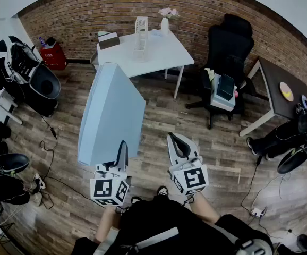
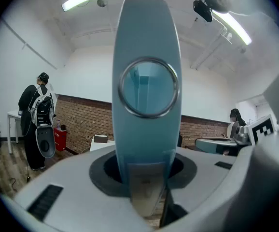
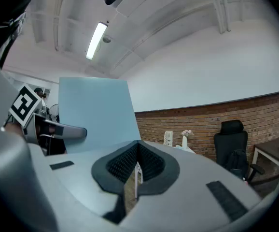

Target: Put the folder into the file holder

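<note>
Head view has the light blue folder [image 1: 111, 113] standing up out of the left gripper [image 1: 120, 158], which pinches it at the bottom end. Its long axis runs from the jaws up and away toward the white table [image 1: 164, 49]. The left gripper view looks straight up the spine [image 2: 146, 81], with the ring pull hole in the middle, and the pads are clamped on either side of it, so that's a real grip on the folder. The right gripper [image 1: 180, 145] hangs just beside it on the right. In the right gripper view its jaws [image 3: 135, 170] are pressed together with nothing between them, so it's only along for the ride. The white mesh file holder [image 1: 141, 24] sits toward the far side of the table, dead ahead and slightly right of the folder's top edge, well apart from both grippers. So I'd say the whole move comes down to carrying the folder forward on the left side, then tipping it so the spine lines up with the holder's slot. I can't tell from here which way that slot faces
</note>
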